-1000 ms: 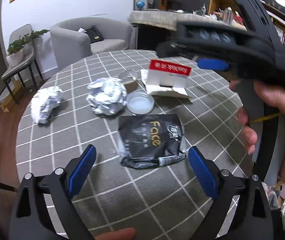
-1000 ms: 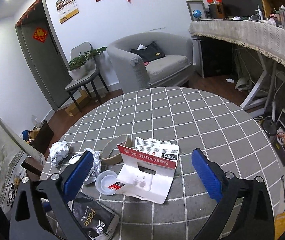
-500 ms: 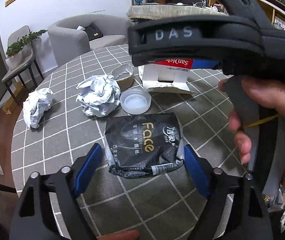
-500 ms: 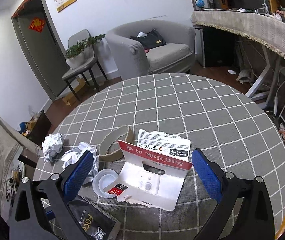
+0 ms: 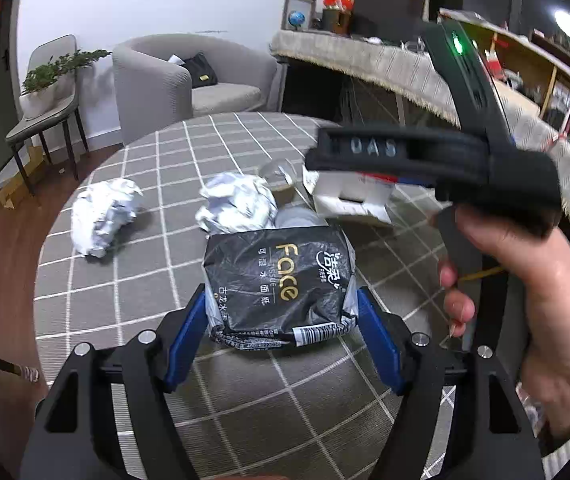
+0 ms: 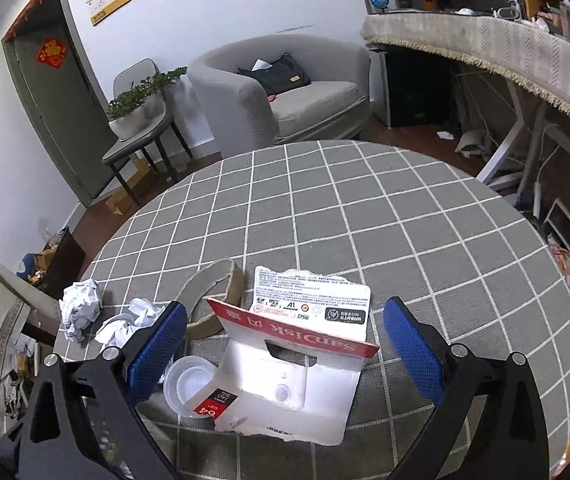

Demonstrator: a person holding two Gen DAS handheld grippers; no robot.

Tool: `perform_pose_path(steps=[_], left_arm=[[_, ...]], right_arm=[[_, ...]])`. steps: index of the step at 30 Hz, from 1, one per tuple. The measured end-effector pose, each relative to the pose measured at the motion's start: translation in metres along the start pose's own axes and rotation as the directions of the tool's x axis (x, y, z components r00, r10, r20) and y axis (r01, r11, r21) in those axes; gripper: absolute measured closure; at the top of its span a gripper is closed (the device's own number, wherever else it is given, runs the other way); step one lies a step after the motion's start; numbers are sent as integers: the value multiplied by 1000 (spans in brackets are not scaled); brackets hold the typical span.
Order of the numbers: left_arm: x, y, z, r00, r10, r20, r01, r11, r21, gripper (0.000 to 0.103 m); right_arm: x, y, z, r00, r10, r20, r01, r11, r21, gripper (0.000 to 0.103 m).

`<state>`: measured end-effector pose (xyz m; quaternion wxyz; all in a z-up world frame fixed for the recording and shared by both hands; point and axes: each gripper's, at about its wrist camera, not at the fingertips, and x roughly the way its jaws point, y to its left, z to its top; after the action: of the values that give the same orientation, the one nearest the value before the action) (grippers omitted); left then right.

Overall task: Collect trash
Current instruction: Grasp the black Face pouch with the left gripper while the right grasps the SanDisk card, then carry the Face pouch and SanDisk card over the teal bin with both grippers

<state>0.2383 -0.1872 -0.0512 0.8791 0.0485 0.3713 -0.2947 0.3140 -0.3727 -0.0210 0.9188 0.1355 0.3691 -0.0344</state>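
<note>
A black "Face" tissue wrapper (image 5: pixel 281 280) lies on the grey checked tablecloth (image 5: pixel 157 184). My left gripper (image 5: pixel 283 332) has its blue pads on either side of the wrapper's near end, closed against it. Two crumpled paper balls (image 5: pixel 103 210) (image 5: pixel 237 206) lie beyond it. My right gripper (image 6: pixel 283 356) is open above a torn white and red SanDisk card package (image 6: pixel 297 368), with a small clear plastic lid (image 6: pixel 189 384) and a cardboard tape ring (image 6: pixel 213 296) to its left. The right gripper's body shows in the left wrist view (image 5: pixel 437 160).
The round table's edge (image 6: pixel 525 216) curves on the right. A grey armchair (image 6: pixel 285 92), a chair with a plant (image 6: pixel 141 120) and a fringed desk (image 6: pixel 485 44) stand beyond the table. Clutter lies on the floor at left (image 6: pixel 45 256).
My left gripper has moved forward onto the black wrapper and its pads have closed in on it. My right gripper has come down closer to the SanDisk package.
</note>
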Motion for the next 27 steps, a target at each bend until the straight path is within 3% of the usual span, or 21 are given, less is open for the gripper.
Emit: perform_pose_path(steps=[6,14,20,27], left_arm=[[-17,15,1,999,16,32,-15,1000,-27,28],[-46,55,-6,995,68,69,-61,994,-95,28],[-72,95,-17,989,128,73,-114,978,-174,28],[-104,136,-34,975,214,66,-190,948,-256,28]], right_arm=[[5,2,-1,1000,-17,-18,17,1000,-12,31],[-11,16,5,996,-55,76,57,998,-26,32],[-23,52,3,993,9,121,0,997,-77,31],[-39,122,-14,982,92,166,-52,971,-233,32]])
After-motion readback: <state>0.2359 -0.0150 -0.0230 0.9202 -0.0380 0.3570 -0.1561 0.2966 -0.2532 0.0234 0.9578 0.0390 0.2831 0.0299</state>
